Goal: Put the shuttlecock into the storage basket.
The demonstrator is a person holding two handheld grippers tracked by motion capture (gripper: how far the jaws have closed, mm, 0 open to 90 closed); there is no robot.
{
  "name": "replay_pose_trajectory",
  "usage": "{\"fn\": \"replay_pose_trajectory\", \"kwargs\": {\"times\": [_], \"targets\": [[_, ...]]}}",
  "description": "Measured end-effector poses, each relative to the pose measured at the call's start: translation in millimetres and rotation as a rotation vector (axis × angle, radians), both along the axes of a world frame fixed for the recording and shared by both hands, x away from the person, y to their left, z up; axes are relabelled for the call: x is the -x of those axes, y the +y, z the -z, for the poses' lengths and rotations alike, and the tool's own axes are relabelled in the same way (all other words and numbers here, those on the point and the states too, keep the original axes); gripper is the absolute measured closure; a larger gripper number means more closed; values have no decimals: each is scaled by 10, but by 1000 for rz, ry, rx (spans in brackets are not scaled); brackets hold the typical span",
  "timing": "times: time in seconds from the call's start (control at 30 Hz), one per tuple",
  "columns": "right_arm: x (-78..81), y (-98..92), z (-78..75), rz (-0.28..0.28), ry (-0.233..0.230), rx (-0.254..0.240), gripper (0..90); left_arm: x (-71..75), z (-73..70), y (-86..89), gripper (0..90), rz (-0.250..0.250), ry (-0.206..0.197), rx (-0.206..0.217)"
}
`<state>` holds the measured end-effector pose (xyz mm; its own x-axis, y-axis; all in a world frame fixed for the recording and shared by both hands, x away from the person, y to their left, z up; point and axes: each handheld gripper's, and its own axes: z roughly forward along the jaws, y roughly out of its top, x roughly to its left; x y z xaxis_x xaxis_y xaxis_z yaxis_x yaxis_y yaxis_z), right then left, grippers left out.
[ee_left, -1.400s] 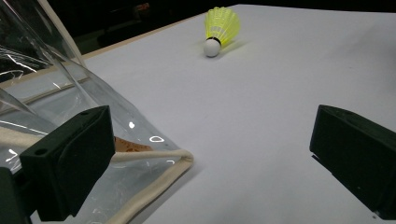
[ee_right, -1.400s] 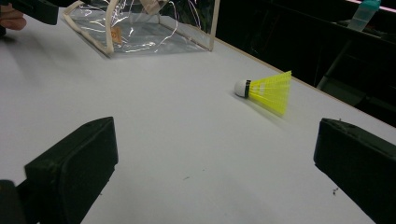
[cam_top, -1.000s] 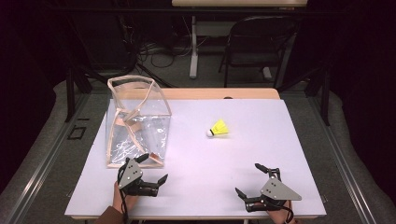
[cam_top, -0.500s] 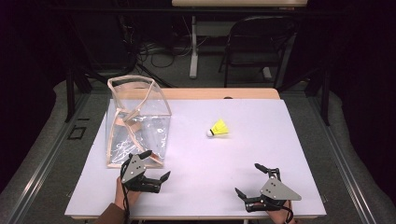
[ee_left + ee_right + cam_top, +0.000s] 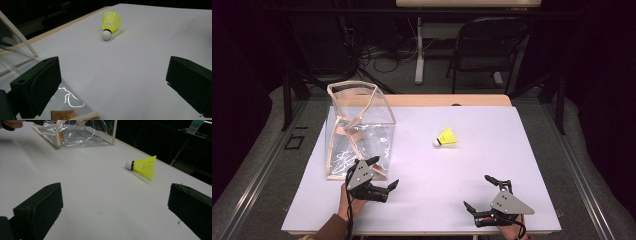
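Note:
A yellow shuttlecock (image 5: 446, 137) with a white cork lies on its side on the white table (image 5: 492, 125), right of centre; it also lies ahead of the jaws as the shuttlecock (image 5: 110, 23) and the shuttlecock (image 5: 143, 165). A clear plastic bag (image 5: 357, 129) with beige trim stands at the left. My left gripper (image 5: 383, 172) is open just in front of the bag's near corner, over the table. My right gripper (image 5: 478, 192) is open near the front right edge, holding nothing. The bag (image 5: 75, 135) lies far off to the upper left.
A wooden strip (image 5: 447, 100) runs along the table's far edge. Beyond it stand a dark folding chair (image 5: 492, 45) and a table leg among floor cables. Grey floor borders both sides of the table.
My left gripper has moved forward and a little right, up to the bag's near corner. The right gripper, bag and shuttlecock have stayed put.

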<state>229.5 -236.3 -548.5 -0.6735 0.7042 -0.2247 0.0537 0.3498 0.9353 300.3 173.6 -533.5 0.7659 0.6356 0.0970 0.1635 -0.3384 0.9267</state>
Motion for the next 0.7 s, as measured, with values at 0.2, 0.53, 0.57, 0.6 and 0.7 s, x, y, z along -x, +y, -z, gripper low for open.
{"fn": "replay_pose_trajectory", "kwargs": {"times": [0.2, 0.53, 0.57, 0.6, 0.7], "targets": [[0, 0, 0, 1, 0, 0, 0, -63, -29, -73, 0, 20, 3, -16], [-1, -1, 0, 0, 2, -1, 0, -152, -43, -159, 0, 43, 13, -35], [-1, 0, 1, 0, 2, -1, 0, -157, -44, -164, 0, 43, 14, -35], [-1, 0, 1, 0, 1, -1, 0, -161, -46, -168, 0, 44, 17, -35], [-2, 1, 2, -1, 3, 0, 0, -181, -53, -185, 0, 49, 18, -38]]}}
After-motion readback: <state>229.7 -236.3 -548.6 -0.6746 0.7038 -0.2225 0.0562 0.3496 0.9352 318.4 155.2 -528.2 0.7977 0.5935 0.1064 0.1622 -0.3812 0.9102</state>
